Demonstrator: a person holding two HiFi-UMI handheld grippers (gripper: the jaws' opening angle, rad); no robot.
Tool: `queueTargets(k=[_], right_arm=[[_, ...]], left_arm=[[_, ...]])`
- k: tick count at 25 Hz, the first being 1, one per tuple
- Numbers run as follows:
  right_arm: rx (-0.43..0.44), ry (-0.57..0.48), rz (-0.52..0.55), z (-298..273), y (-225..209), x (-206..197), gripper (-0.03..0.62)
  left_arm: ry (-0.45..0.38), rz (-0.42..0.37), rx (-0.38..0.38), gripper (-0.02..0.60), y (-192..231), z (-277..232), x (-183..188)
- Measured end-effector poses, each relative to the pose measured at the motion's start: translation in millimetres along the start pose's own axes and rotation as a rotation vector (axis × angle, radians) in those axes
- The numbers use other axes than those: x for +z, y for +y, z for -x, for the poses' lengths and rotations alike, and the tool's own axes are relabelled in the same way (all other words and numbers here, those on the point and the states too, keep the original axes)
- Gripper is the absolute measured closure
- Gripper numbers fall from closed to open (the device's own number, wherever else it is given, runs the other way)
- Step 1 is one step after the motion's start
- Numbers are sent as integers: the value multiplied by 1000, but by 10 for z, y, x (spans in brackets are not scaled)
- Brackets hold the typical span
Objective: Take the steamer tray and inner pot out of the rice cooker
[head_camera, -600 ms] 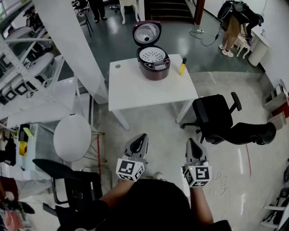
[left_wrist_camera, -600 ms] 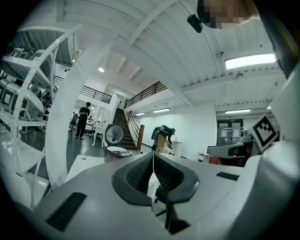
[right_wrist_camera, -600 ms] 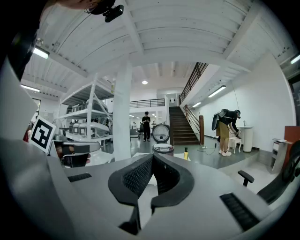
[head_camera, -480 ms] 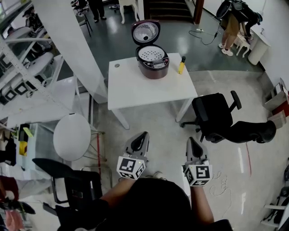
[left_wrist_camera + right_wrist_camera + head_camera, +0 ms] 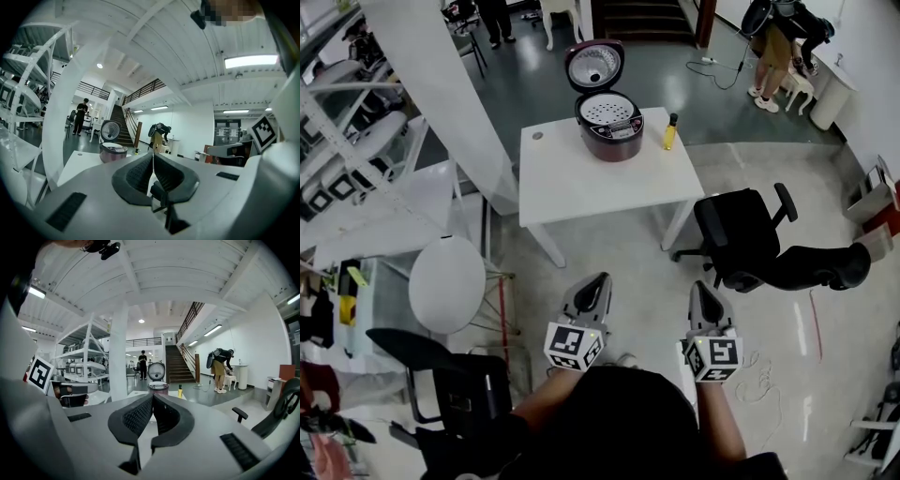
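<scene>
The dark red rice cooker [image 5: 607, 131] stands at the far side of a white table [image 5: 591, 183], its lid [image 5: 592, 66] swung up. A white perforated steamer tray [image 5: 608, 110] lies in its mouth; the inner pot under it is hidden. Both grippers hang over the floor well short of the table. My left gripper [image 5: 600, 279] is shut with nothing in it, and so is my right gripper [image 5: 700, 286]. In the left gripper view the cooker [image 5: 112, 152] shows small and far beyond the shut left gripper [image 5: 153, 157]. In the right gripper view the cooker [image 5: 158, 386] stands straight ahead of the shut right gripper [image 5: 153, 399].
A yellow bottle [image 5: 670, 133] stands right of the cooker, and a small round thing [image 5: 537, 136] lies at the table's far left corner. A black office chair [image 5: 741, 239] stands right of the table, a round white seat [image 5: 447, 284] to its left. People stand far behind.
The head view has shifted a little, so table and cooker sit slightly higher and further left. Both grippers stay shut and low in front of me.
</scene>
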State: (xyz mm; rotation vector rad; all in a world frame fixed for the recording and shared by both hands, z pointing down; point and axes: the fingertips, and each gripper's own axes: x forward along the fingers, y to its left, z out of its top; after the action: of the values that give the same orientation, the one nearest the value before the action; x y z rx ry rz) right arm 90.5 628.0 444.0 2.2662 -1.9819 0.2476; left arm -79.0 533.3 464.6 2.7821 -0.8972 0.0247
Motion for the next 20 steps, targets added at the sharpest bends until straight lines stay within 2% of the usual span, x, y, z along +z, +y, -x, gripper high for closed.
queueTargets(k=[4, 8, 11, 12, 13, 15, 20], right_arm=[[-41, 8, -14, 64, -120, -22, 592], [-41, -16, -46, 143, -164, -50, 579], [-2, -24, -50, 160, -139, -77, 492], [11, -26, -43, 160, -131, -82, 461], [19, -28, -33, 162, -130, -83, 422], [28, -28, -12, 175, -143, -71, 391], [43, -24, 2, 203, -190, -68, 391]], left_arm=[[9, -1, -9, 571, -48, 30, -28], [24, 8, -6, 562, -25, 58, -74], [34, 18, -6, 428, 8, 73, -110], [38, 25, -17, 365, -2, 72, -124], [43, 30, -29, 339, -21, 70, -138], [53, 30, -45, 320, -64, 68, -170], [73, 30, -28, 318, -84, 91, -205]])
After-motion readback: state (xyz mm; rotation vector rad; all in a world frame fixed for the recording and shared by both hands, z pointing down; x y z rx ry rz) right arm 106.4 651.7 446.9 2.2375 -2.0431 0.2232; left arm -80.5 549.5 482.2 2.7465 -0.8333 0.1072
